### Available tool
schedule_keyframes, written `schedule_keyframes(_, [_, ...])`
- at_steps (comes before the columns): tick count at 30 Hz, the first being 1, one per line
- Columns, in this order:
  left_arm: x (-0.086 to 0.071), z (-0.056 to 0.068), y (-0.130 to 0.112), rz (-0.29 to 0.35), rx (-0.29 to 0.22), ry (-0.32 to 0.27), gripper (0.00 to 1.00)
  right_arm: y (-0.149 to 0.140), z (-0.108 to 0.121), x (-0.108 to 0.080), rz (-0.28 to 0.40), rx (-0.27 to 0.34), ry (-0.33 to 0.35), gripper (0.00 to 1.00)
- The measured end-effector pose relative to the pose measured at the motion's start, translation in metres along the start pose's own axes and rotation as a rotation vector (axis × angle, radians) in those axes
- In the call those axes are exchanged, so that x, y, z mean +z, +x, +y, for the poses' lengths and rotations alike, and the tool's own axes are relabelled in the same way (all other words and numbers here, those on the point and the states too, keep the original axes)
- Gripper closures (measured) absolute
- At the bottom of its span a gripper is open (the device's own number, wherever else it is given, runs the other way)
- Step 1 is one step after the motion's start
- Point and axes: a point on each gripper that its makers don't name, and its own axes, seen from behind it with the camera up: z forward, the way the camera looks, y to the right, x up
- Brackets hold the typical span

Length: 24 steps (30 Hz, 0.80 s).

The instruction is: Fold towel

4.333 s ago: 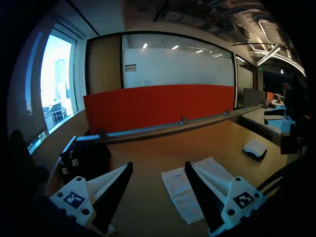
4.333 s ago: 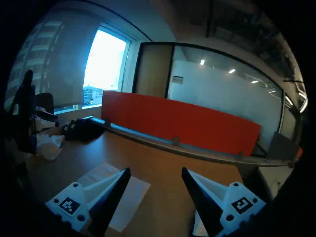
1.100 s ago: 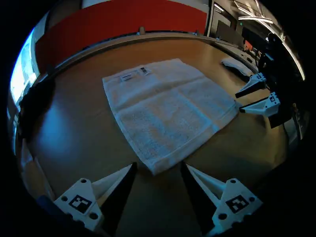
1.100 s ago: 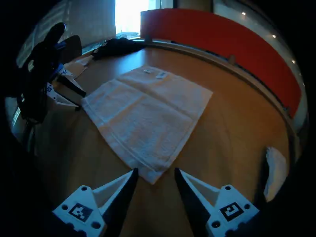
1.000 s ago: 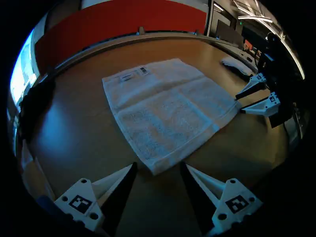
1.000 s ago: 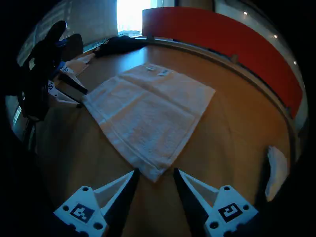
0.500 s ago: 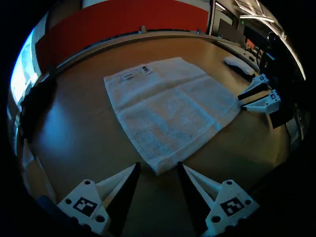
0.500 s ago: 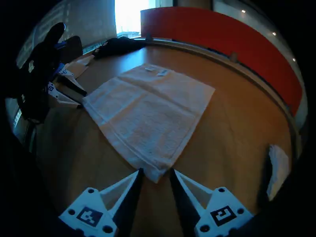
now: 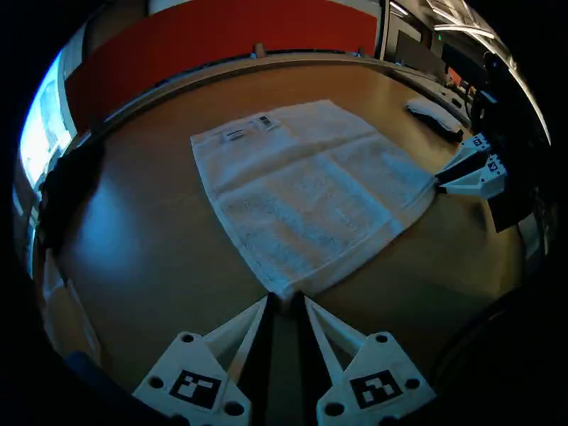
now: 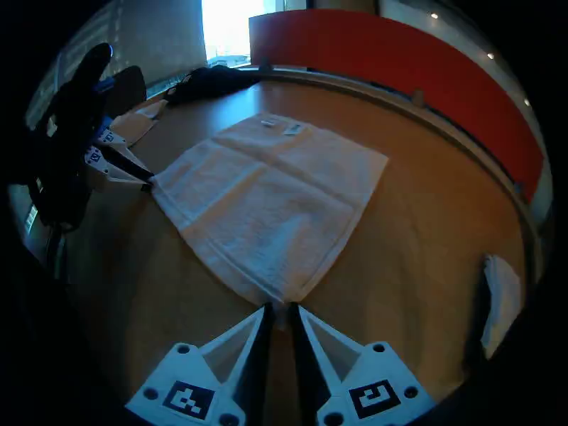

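Note:
A white towel (image 9: 312, 192) lies spread flat on the wooden table (image 9: 142, 234), its tags at the far edge. In the left gripper view my left gripper (image 9: 286, 302) is shut on the towel's near corner. Off to the right, the right gripper (image 9: 441, 183) pinches the neighbouring corner. In the right gripper view the towel (image 10: 273, 192) lies ahead and my right gripper (image 10: 279, 309) is shut on its near corner. The left gripper (image 10: 145, 181), held by a dark-sleeved hand, grips the corner at the left.
A folded white cloth (image 9: 434, 113) lies at the table's right side, also seen as the cloth (image 10: 503, 305). A dark bag (image 10: 213, 78) sits at the far end near the window. A red partition (image 9: 234, 35) runs along the table's back edge.
Both grippers came down from looking across the room to the towel's near corners. In the last second their jaws shut on those corners.

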Motion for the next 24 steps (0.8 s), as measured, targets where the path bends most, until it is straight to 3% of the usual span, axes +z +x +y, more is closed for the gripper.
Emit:
schedule_keyframes(11, [-0.003, 0.007, 0.005, -0.005, -0.047, -0.031, 0.87, 0.006, 0.002, -0.009, 0.025, -0.009, -0.006, 0.84])
schedule_keyframes(24, [-0.032, 0.013, 0.034, 0.028, -0.075, -0.046, 0.87, 0.035, 0.008, -0.041, 0.086, -0.01, -0.023, 0.84])
